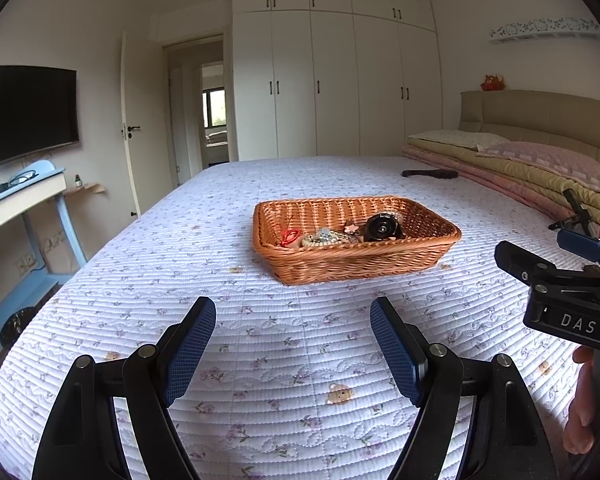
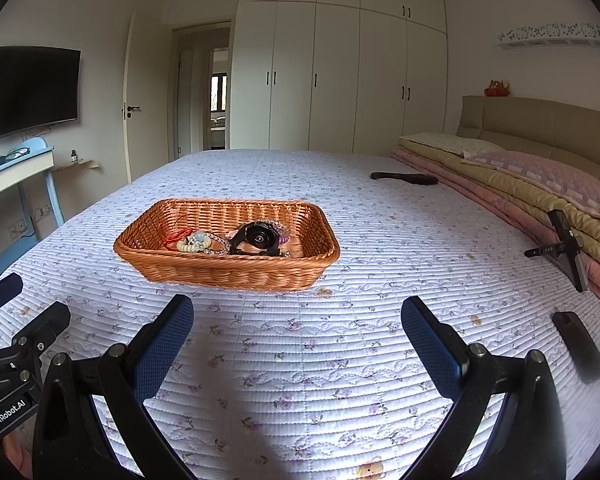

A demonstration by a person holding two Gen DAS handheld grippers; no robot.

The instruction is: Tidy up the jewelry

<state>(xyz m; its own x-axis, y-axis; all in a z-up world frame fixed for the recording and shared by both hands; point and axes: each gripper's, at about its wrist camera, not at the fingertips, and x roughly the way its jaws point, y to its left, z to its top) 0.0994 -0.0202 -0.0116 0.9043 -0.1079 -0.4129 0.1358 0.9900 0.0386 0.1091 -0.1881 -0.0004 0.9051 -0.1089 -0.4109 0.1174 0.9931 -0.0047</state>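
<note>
Wicker basket [image 1: 356,256], orange-brown, rectangular and shallow with flared woven walls, is sitting on the bed [image 1: 284,360] near the middle of a pale quilted cover printed with small flowers and bears. Jewelry is lying in a loose heap on the basket floor: a red cord [image 1: 290,237] toward the left end, a cream beaded bracelet [image 2: 193,243] just beside it, touching a tangle of clear or pale blue beads, and a black watch [image 2: 259,237] with round face tilting up, strap curling around it. Something pink and purple is showing behind the watch, too small to identify. Left hand-held gripper [image 1: 293,312] is hovering over the cover short of the basket, blue-padded jaws standing well apart with nothing between them. Right hand-held gripper [image 2: 297,312] is doing the same, jaws wide and empty, basket lying ahead and to its left. A dark flat device [image 2: 579,346] is resting on the cover at the right.
</note>
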